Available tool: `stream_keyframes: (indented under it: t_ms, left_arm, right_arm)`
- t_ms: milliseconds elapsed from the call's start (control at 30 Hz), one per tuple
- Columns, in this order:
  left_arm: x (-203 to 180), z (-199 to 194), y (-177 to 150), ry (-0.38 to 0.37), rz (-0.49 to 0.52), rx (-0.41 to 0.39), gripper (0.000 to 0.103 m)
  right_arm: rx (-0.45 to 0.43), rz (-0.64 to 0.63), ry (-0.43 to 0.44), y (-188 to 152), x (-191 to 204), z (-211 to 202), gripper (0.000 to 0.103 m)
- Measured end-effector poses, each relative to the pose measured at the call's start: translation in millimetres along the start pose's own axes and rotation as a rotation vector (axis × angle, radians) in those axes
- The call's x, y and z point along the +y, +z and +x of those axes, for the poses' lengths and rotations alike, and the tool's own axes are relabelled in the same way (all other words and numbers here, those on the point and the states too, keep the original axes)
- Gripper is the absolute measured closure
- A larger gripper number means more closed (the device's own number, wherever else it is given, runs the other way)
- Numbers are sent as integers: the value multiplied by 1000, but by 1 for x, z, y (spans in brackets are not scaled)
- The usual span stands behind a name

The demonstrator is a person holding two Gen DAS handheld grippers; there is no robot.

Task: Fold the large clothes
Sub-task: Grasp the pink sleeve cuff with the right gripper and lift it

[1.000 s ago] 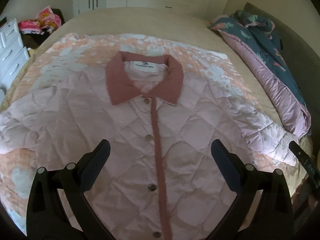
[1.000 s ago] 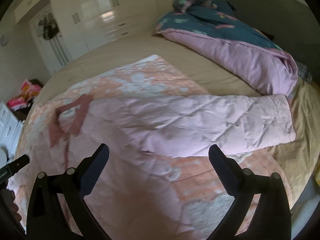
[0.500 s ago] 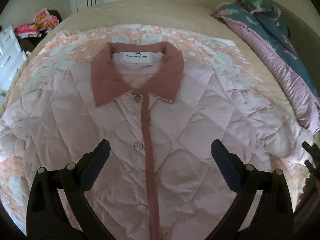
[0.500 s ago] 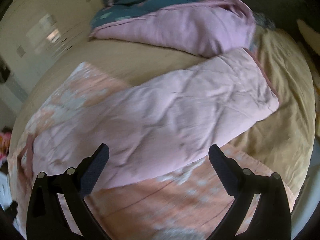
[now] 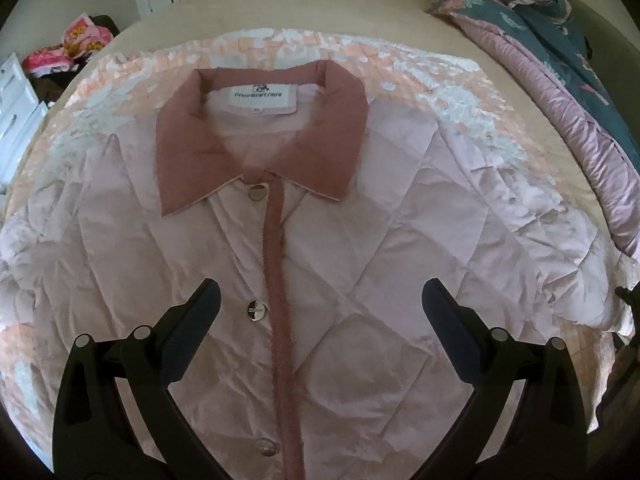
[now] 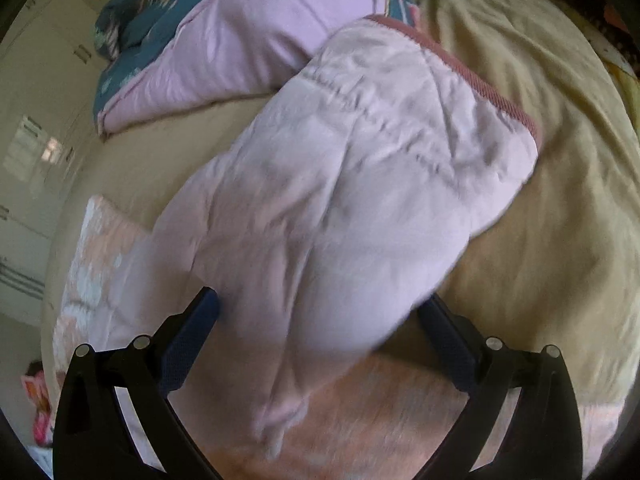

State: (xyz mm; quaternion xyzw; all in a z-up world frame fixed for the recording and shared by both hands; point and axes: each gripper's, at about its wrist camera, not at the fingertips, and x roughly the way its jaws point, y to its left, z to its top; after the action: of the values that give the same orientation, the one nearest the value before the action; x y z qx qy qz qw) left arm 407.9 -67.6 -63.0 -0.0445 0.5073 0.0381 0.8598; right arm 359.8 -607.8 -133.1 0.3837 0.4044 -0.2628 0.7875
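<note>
A pale pink quilted jacket point(image 5: 360, 264) lies face up and buttoned on the bed, with a dusty-rose collar point(image 5: 260, 128) and placket. My left gripper point(image 5: 320, 300) hovers open and empty over the jacket's chest. In the right wrist view the jacket's right sleeve point(image 6: 352, 184) stretches out across the bed, its rose-trimmed cuff point(image 6: 472, 80) far from me. My right gripper point(image 6: 320, 312) is open, low over the sleeve, its fingers on either side of the sleeve near the shoulder end.
The jacket rests on a peach and white patterned blanket point(image 5: 320, 48) over a beige sheet point(image 6: 540, 160). A rumpled pink and teal duvet point(image 5: 560, 60) lies along the right side of the bed. White drawers point(image 5: 16, 112) and bright clothes point(image 5: 76, 40) stand at the left.
My left gripper has moved forward and lower over the jacket toward the collar. My right gripper has swung right and dropped close to the sleeve, which now fills its view.
</note>
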Motion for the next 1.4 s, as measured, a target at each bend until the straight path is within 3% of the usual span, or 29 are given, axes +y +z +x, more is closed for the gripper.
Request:
stream_keyframes:
  t_ms: [67, 133, 200, 233, 300, 400, 867, 1100, 1400]
  left_arm:
    - [4, -1, 1, -3, -7, 4, 9]
    - [10, -5, 2, -2, -8, 0, 9]
    - [16, -10, 5, 12, 2, -15, 9]
    - [19, -13, 7, 20, 6, -22, 9]
    - [25, -18, 10, 29, 8, -34, 9]
    - [36, -29, 17, 20, -9, -50, 9]
    - [70, -88, 41, -5, -41, -151, 9]
    - [96, -115, 45, -8, -55, -191, 9]
    - [135, -127, 45, -13, -67, -199, 9]
  right_arm:
    - [-22, 17, 5, 9, -3, 4, 5]
    - [-37, 50, 16, 15, -8, 7, 13]
    - [-59, 85, 13, 19, -12, 8, 36]
    - [-69, 92, 25, 21, -13, 7, 42]
    - [-88, 94, 72, 23, -17, 2, 67]
    - [-153, 27, 137, 23, -4, -21, 81]
    - [-310, -389, 456, 6, 159, -156, 85]
    - [-328, -562, 570, -33, 239, -203, 85]
    - [-313, -704, 639, -95, 301, -222, 85]
